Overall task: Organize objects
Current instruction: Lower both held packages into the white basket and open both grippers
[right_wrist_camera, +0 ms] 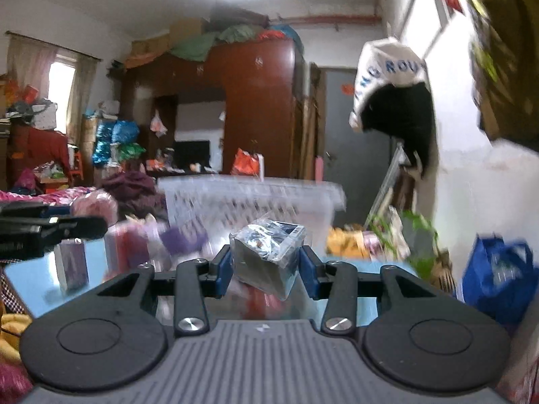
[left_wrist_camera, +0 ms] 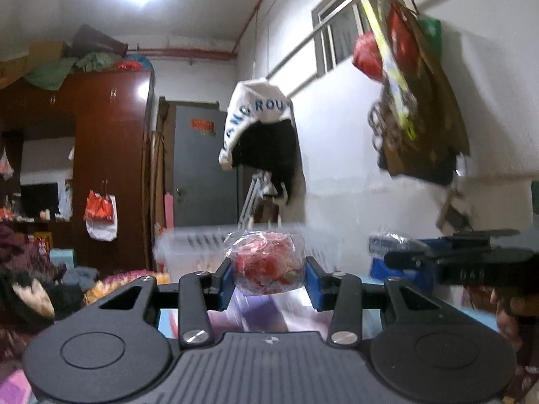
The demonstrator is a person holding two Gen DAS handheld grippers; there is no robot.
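Note:
In the left wrist view my left gripper [left_wrist_camera: 267, 269] is shut on a red item wrapped in clear plastic [left_wrist_camera: 266, 262], held in the air in front of a white slotted basket [left_wrist_camera: 192, 245]. The right gripper shows at that view's right edge [left_wrist_camera: 471, 262], carrying a dark packet [left_wrist_camera: 394, 242]. In the right wrist view my right gripper [right_wrist_camera: 266, 266] is shut on a small grey box in shiny clear wrap [right_wrist_camera: 266, 256], tilted, above the glass tabletop [right_wrist_camera: 37, 279]. The white basket [right_wrist_camera: 249, 198] stands just beyond it. The left gripper [right_wrist_camera: 43, 229] pokes in from the left edge.
A small purple box [right_wrist_camera: 72, 266] stands on the glass table at the left. A blue bag [right_wrist_camera: 498, 279] sits at the right. A helmet under a white printed bag [left_wrist_camera: 259, 128] hangs on the wall ahead. Bags [left_wrist_camera: 414, 101] hang from a rail at upper right. A brown wardrobe [left_wrist_camera: 107, 155] stands behind.

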